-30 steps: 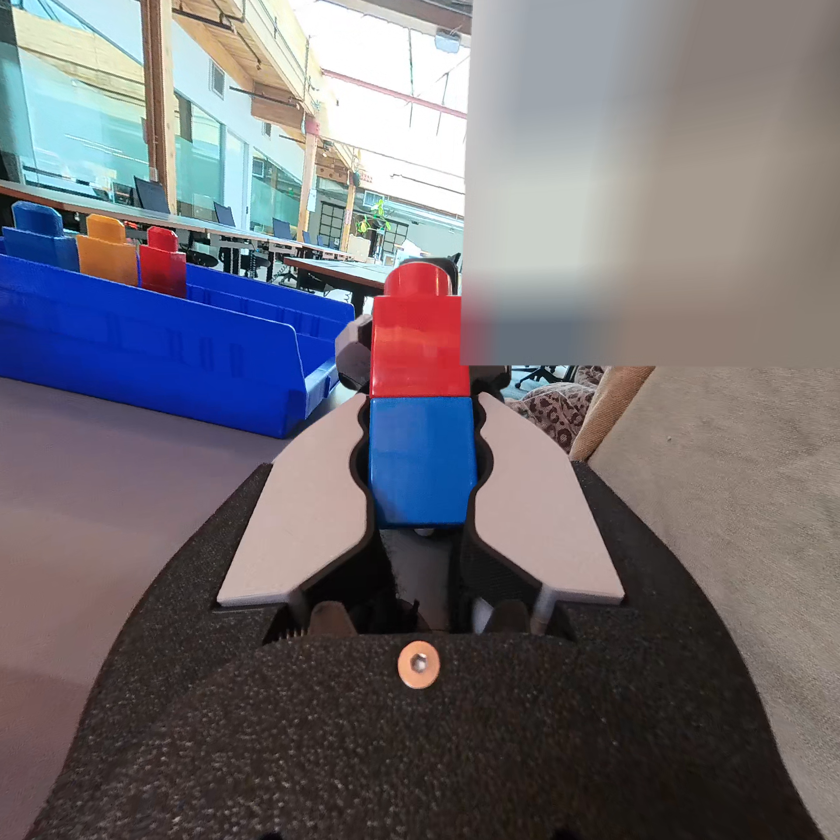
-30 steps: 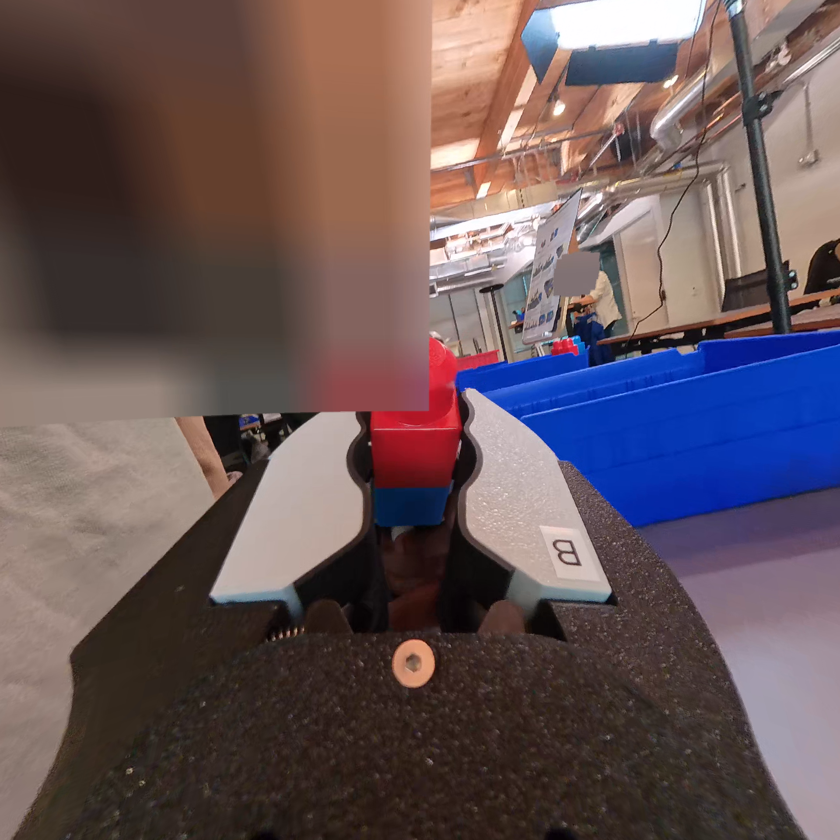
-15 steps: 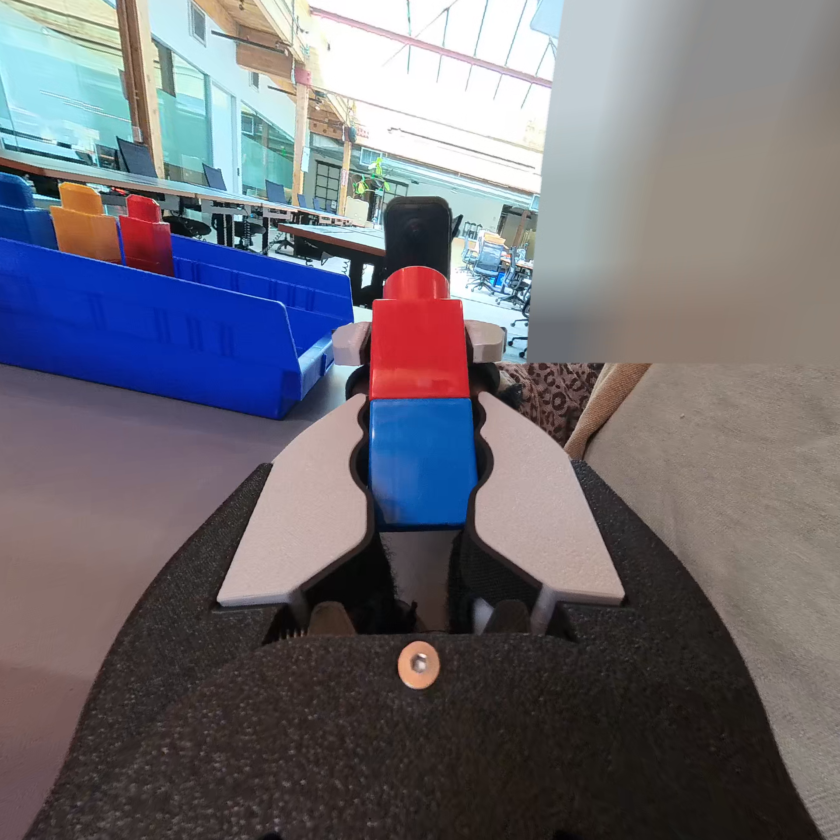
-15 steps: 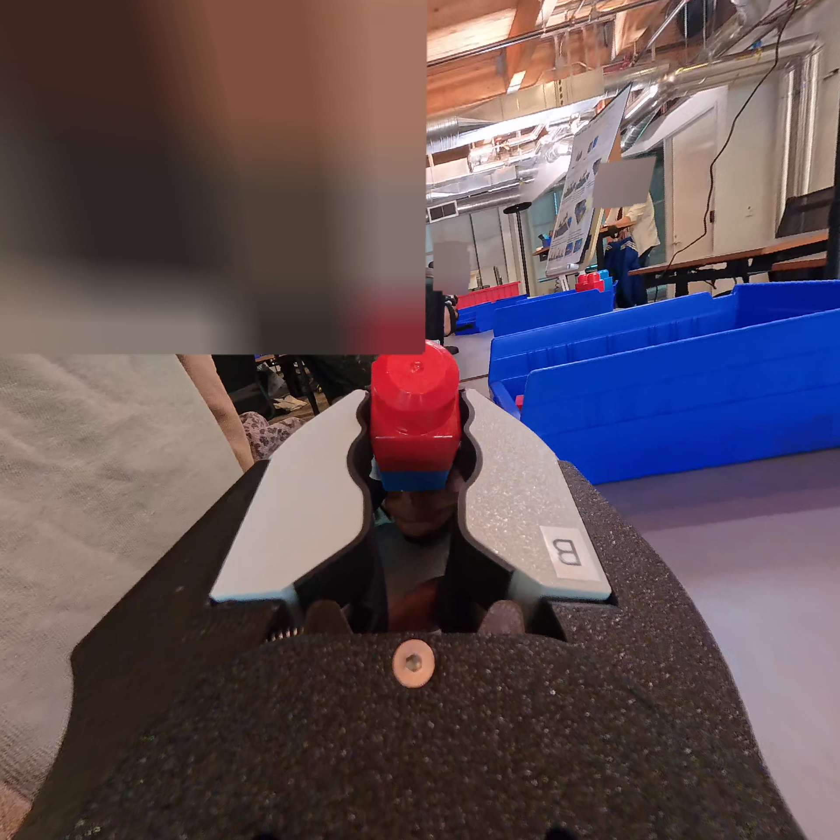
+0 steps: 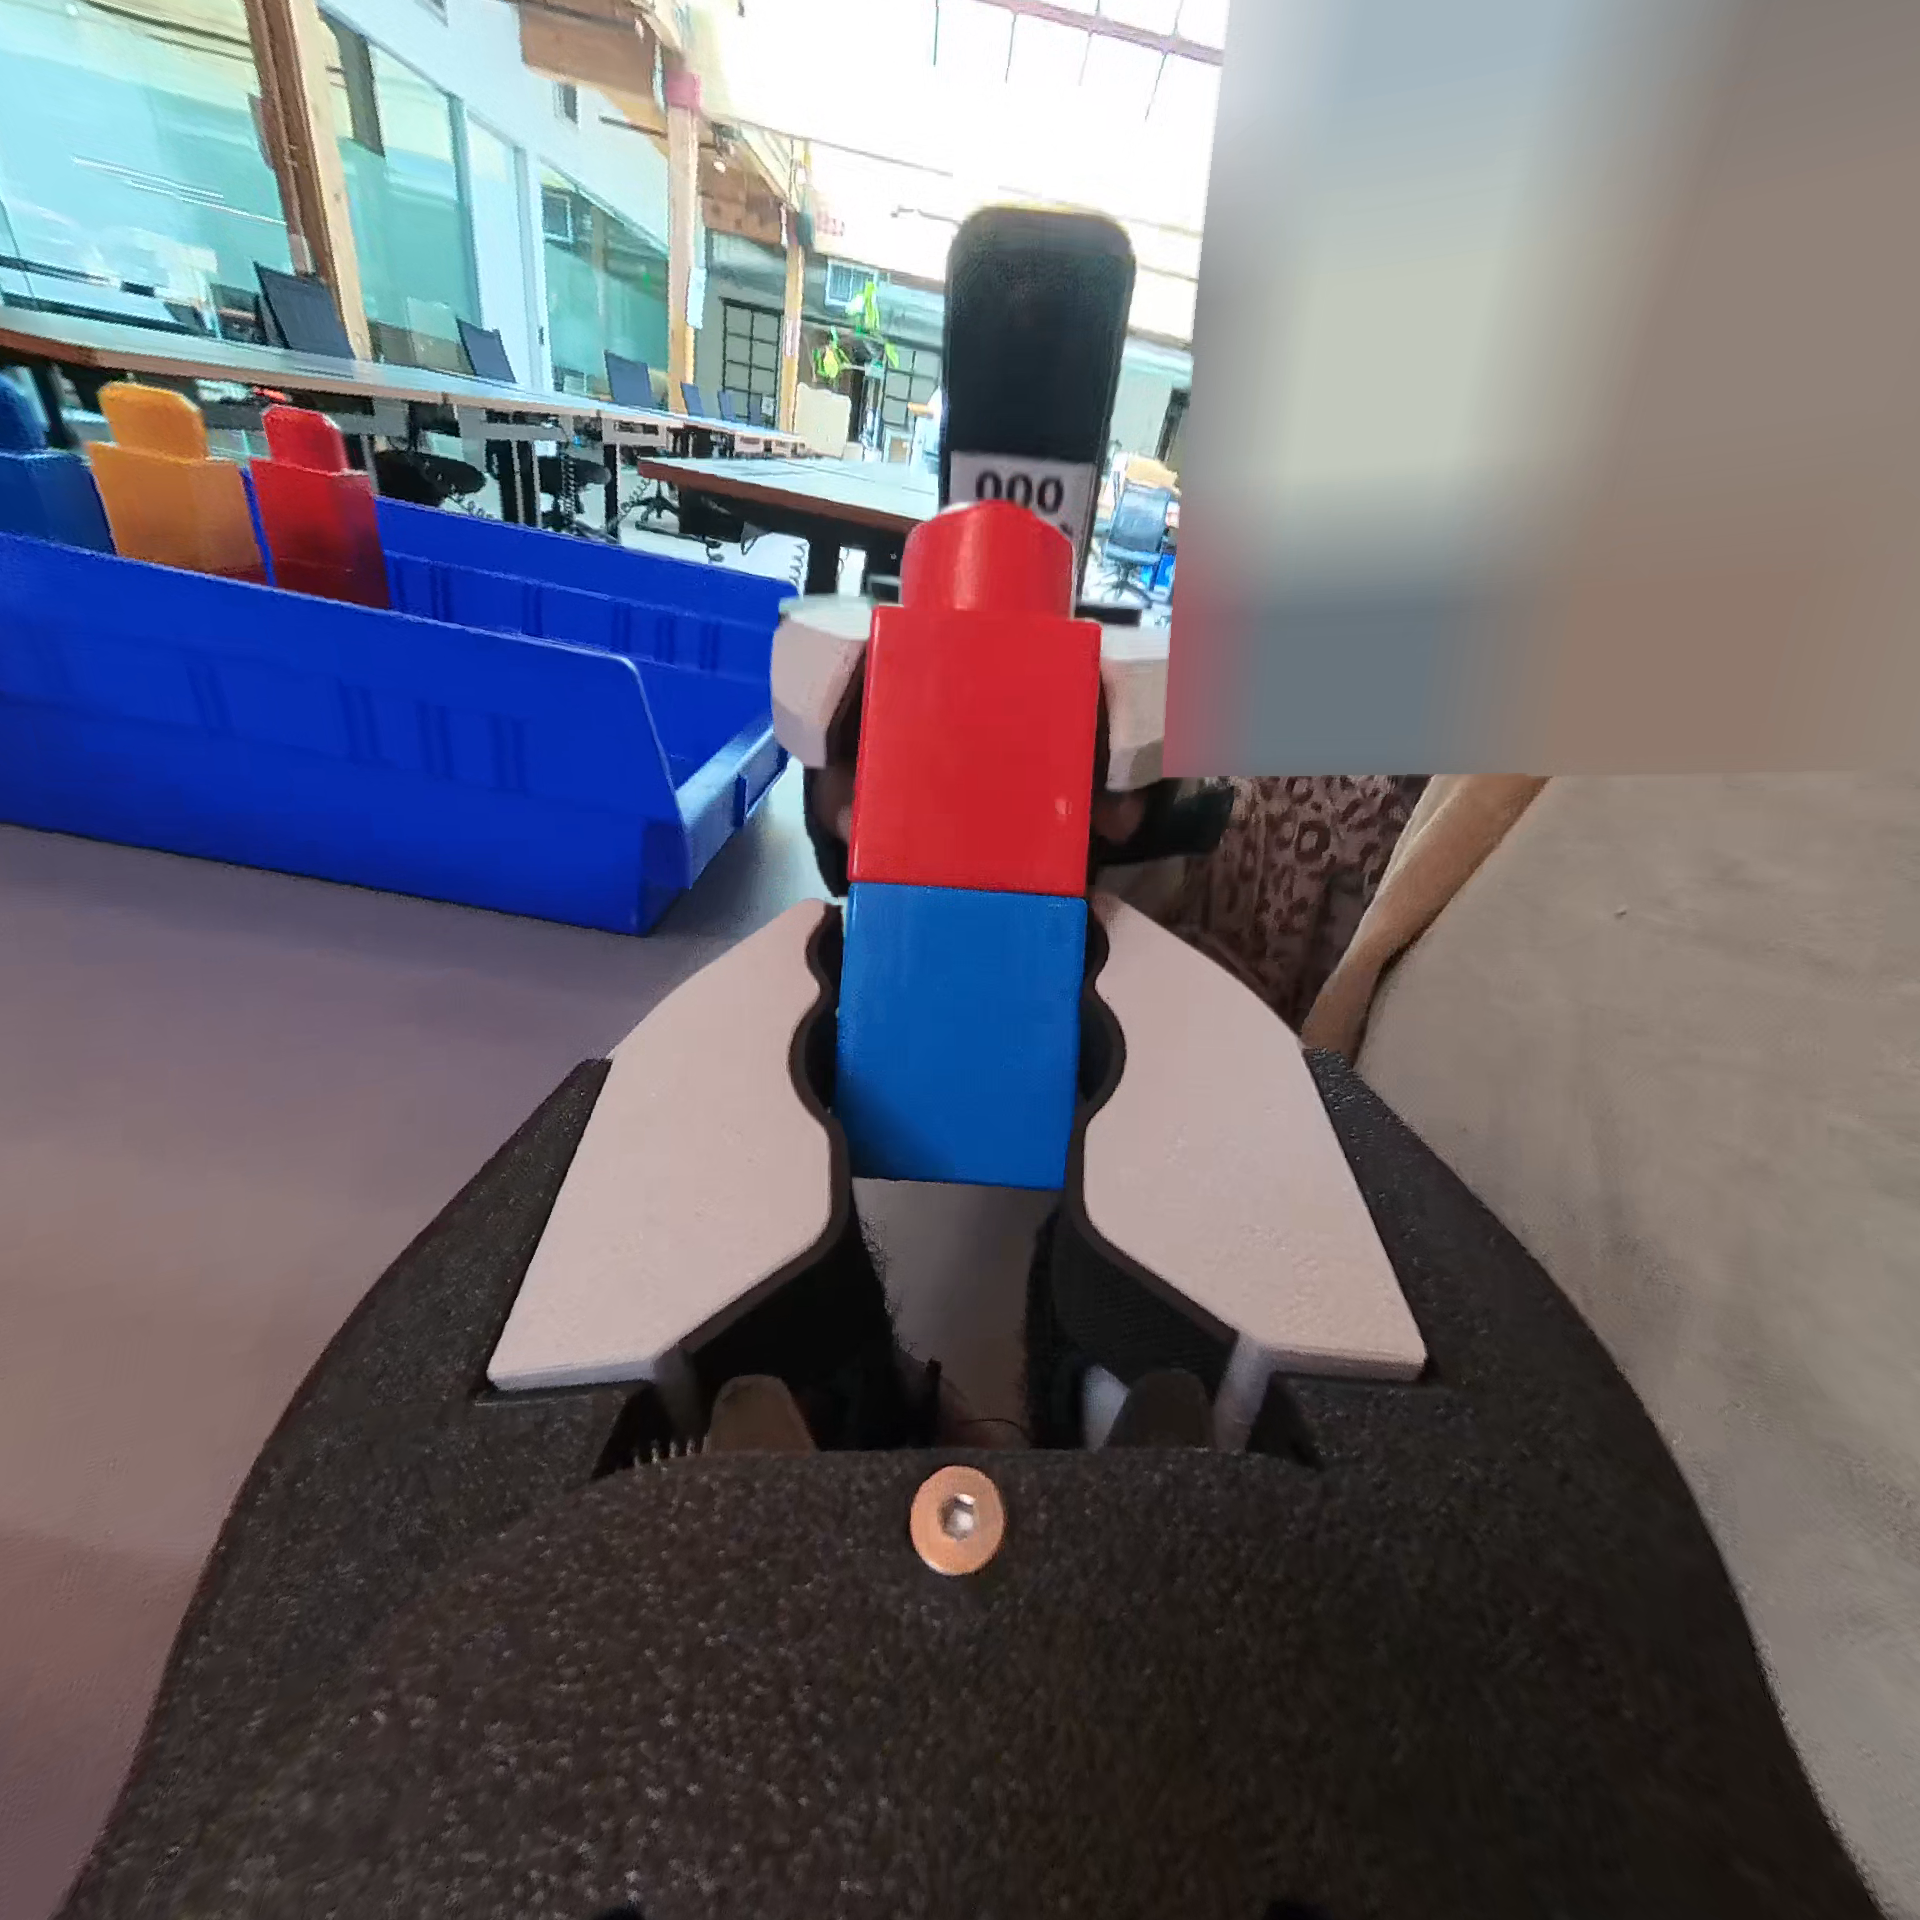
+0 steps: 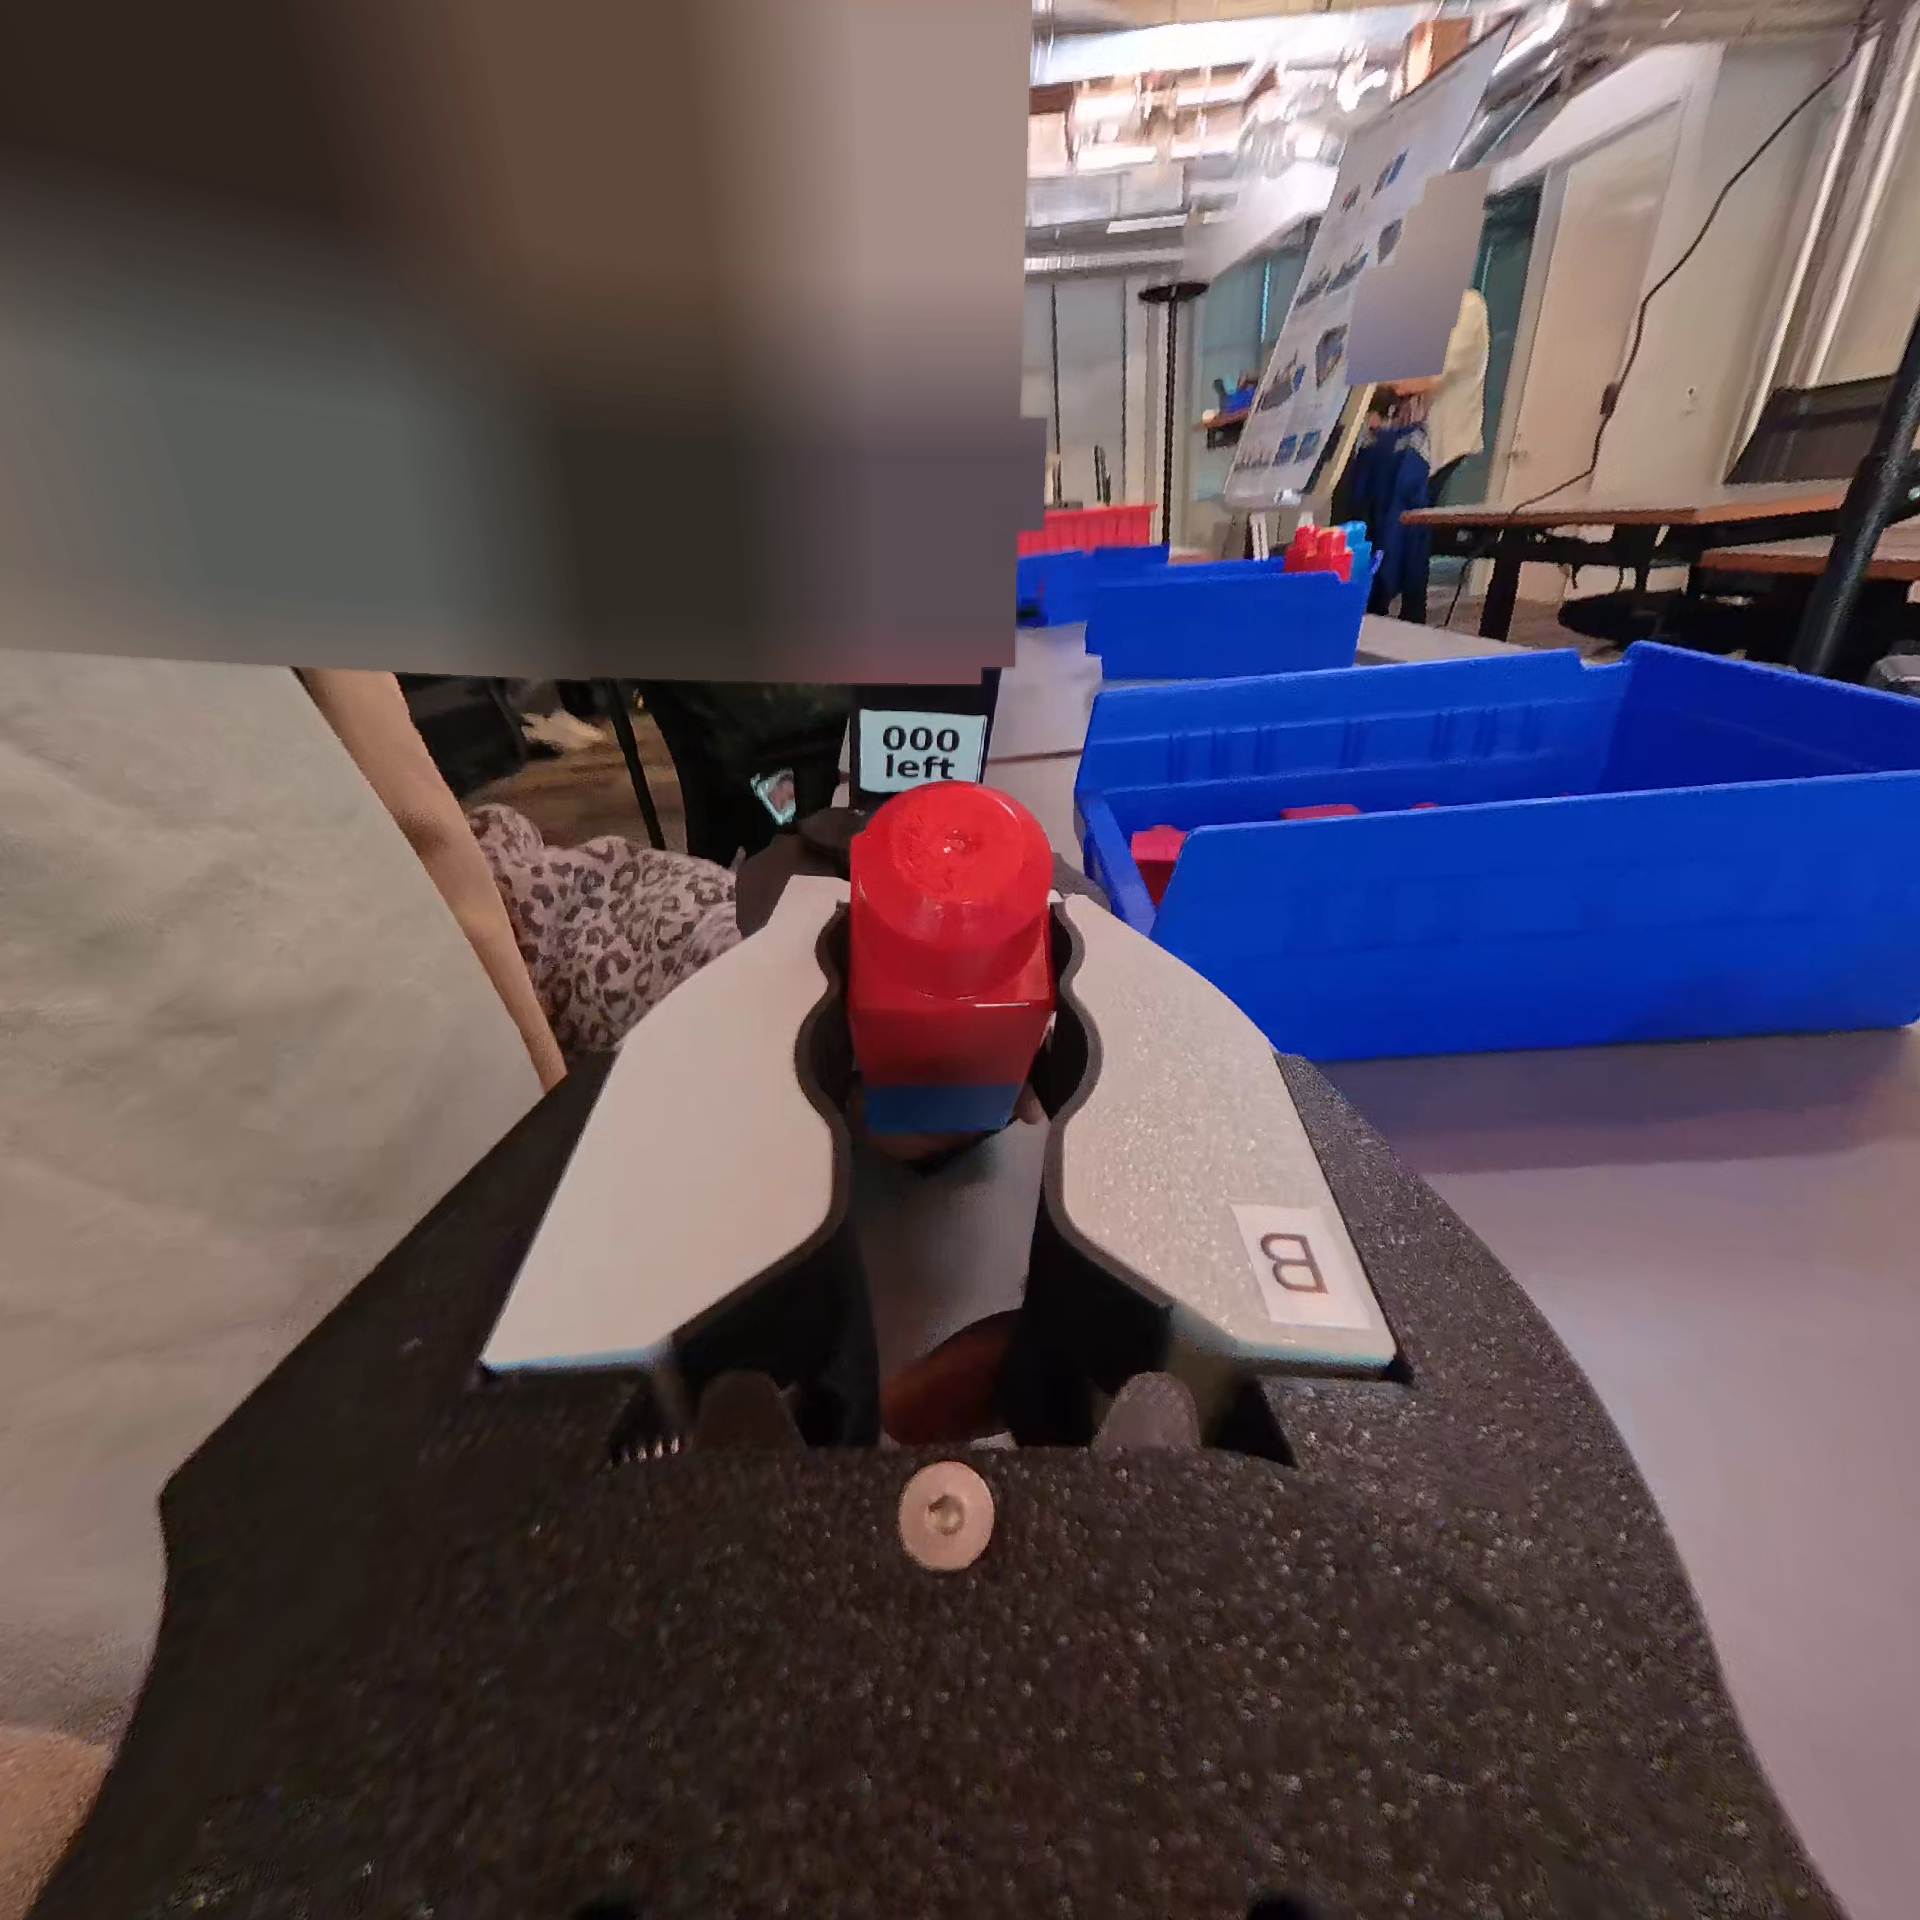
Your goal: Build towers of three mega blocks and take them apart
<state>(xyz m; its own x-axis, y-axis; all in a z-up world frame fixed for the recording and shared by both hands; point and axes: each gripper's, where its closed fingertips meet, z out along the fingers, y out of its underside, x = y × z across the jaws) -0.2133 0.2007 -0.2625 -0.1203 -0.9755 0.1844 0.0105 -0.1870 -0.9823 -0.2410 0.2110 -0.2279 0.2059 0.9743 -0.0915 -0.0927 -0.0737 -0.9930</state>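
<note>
While your left gripper (image 5: 961,1023) clamps the glossy blue block (image 5: 956,1039) between smooth grey fingers (image 5: 717,1122), your right gripper (image 6: 951,997) grips the stacked red block (image 6: 945,966) — square-bodied, round-studded — above the matte table (image 5: 260,1091).

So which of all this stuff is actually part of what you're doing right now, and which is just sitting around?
In use:
- red block, held by the right gripper
- blue block, joined beneath it, held by the left gripper

Just lying about:
- blue bin with spare red blocks
- orange block in another blue bin
- far tables
</note>
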